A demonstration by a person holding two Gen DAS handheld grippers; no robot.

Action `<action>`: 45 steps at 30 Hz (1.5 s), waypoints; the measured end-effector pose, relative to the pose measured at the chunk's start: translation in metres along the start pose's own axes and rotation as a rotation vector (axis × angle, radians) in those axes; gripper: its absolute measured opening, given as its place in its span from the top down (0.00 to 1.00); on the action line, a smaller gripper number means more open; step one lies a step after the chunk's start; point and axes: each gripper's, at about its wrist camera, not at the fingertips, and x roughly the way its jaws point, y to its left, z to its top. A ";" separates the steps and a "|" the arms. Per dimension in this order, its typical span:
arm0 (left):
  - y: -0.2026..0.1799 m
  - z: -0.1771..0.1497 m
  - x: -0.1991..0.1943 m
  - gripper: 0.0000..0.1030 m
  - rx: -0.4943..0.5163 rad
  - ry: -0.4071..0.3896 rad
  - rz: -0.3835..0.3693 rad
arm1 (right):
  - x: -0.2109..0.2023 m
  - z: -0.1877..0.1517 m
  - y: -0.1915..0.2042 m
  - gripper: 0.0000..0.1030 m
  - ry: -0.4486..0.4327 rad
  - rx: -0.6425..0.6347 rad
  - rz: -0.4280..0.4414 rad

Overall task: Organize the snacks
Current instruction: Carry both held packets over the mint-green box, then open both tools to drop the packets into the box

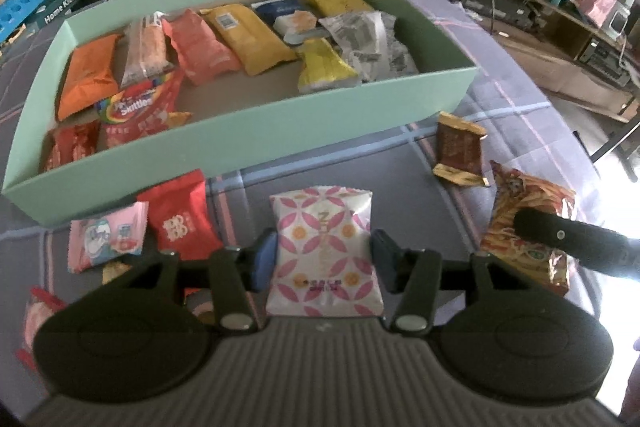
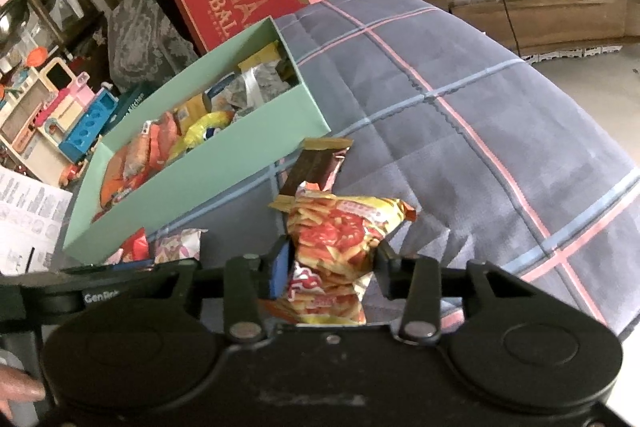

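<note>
Slippage is threatening both grasps: left gripper [image 1: 323, 259] pinching the white-pink packet [image 1: 324, 251], right gripper [image 2: 331, 267] squeezing the fries bag [image 2: 340, 239], both lying just short of the green box [image 1: 256, 131].

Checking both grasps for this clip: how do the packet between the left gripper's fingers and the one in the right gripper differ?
The white-and-pink packet lies flat and smooth between the left gripper; the fries-print packet is crumpled and pinched in the right gripper. The first is pale with petal patterns, the second red and yellow. Both are outside the green box.
</note>
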 end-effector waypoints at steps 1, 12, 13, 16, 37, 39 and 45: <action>0.000 0.000 -0.003 0.51 -0.001 -0.005 -0.006 | -0.002 0.002 0.000 0.60 -0.006 -0.002 -0.003; 0.025 0.024 -0.050 0.51 -0.060 -0.124 -0.025 | -0.021 0.050 0.048 0.60 -0.065 -0.096 0.078; 0.031 0.029 -0.054 0.51 -0.069 -0.141 -0.016 | -0.021 0.058 0.059 0.60 -0.074 -0.115 0.094; 0.053 0.047 -0.061 0.51 -0.102 -0.177 0.012 | -0.014 0.078 0.093 0.60 -0.081 -0.179 0.146; 0.107 0.092 -0.002 0.51 -0.164 -0.121 0.066 | 0.114 0.107 0.177 0.60 0.104 -0.351 0.128; 0.100 0.093 0.006 0.51 -0.145 -0.110 0.062 | 0.114 0.108 0.168 0.60 0.108 -0.338 0.120; 0.092 0.094 0.012 0.10 -0.128 -0.120 0.072 | 0.107 0.115 0.166 0.24 0.112 -0.320 0.163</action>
